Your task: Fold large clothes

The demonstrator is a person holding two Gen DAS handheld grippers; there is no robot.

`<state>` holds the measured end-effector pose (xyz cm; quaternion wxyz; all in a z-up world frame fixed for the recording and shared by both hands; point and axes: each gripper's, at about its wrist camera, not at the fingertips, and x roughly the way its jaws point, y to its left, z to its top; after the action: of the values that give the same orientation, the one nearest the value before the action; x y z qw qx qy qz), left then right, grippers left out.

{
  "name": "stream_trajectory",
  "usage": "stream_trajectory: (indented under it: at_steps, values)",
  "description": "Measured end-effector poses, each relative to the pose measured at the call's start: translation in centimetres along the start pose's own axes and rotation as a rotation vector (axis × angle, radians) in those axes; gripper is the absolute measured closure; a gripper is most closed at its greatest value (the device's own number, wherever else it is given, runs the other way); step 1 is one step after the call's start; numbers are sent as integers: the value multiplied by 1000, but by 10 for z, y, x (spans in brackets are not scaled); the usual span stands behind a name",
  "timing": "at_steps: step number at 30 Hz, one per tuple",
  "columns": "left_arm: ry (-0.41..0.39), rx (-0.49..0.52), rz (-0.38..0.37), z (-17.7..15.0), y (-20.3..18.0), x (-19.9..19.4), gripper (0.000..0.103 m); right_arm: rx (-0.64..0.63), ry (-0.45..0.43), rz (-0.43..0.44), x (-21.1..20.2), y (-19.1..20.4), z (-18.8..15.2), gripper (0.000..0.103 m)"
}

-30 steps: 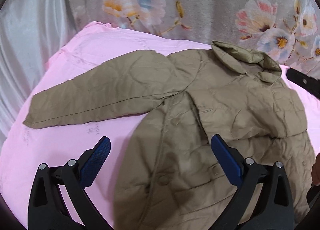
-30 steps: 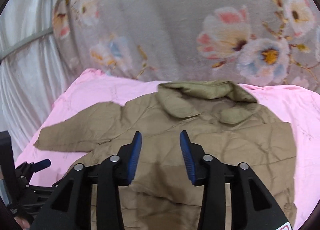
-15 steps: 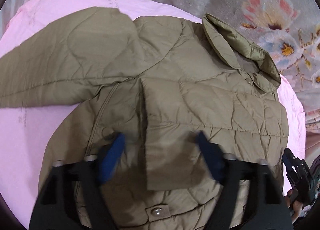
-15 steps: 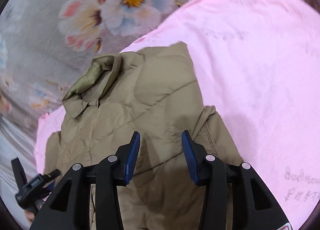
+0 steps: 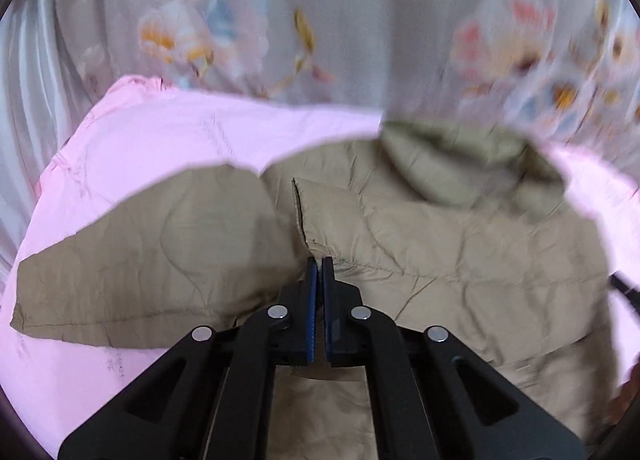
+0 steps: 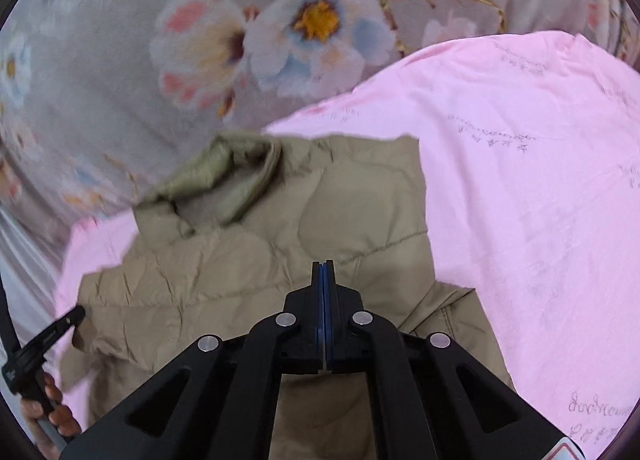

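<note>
An olive quilted jacket (image 5: 440, 244) lies front up on a pink sheet (image 5: 140, 147), collar towards the back. Its left sleeve (image 5: 152, 256) stretches out to the left. The right sleeve lies folded across the chest. My left gripper (image 5: 319, 260) is shut on the jacket fabric near the folded sleeve's cuff edge. In the right wrist view the jacket (image 6: 256, 268) fills the middle. My right gripper (image 6: 323, 263) is shut on the jacket fabric near its right side.
A grey floral blanket (image 5: 320, 19) hangs behind the pink sheet and shows in the right wrist view (image 6: 240, 31) too. Bare pink sheet (image 6: 520, 179) spreads to the right of the jacket. The left gripper's handle and a hand (image 6: 44, 360) show at the lower left.
Both grippers were open above the jacket and are now shut on its fabric. The views have swung and the left wrist view is blurred by motion.
</note>
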<state>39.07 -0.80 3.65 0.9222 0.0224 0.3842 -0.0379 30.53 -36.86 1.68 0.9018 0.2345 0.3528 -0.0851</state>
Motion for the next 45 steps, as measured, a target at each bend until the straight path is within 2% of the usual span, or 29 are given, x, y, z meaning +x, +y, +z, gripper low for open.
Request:
stream_trajectory:
  at_steps: [1, 3, 9, 12, 22, 26, 30, 37, 41, 43, 44, 45]
  values:
    - [27, 4, 14, -7, 1, 11, 101, -31, 24, -48, 9, 2, -4, 102]
    - [68, -3, 22, -23, 5, 31, 101, -65, 64, -89, 23, 3, -11, 102]
    - [11, 42, 79, -41, -2, 34, 100, -159, 72, -176, 40, 10, -23, 102]
    - [2, 28, 78, -42, -1, 34, 98, -199, 57, -214, 41, 15, -28, 102]
    - [8, -8, 80, -56, 4, 23, 95, -209, 46, -237, 34, 17, -41, 102]
    - [15, -10, 79, -67, 6, 13, 95, -187, 52, -221, 22, 13, -53, 102]
    - [24, 12, 81, -87, 5, -5, 95, -185, 57, -226, 2, 9, -74, 102]
    - [39, 9, 75, -137, 15, -60, 95, -178, 59, -221, -48, 2, -123, 102]
    - [49, -14, 46, -145, 22, -72, 95, -167, 62, -205, -63, -2, -136, 102]
    - [57, -41, 19, -142, 28, -73, 90, -183, 71, -235, -61, 3, -132, 102]
    - [63, -53, 3, -140, 32, -75, 87, -198, 72, -260, -63, 9, -130, 95]
    - [75, -76, -22, -136, 39, -79, 78, -211, 70, -257, -68, 17, -127, 93]
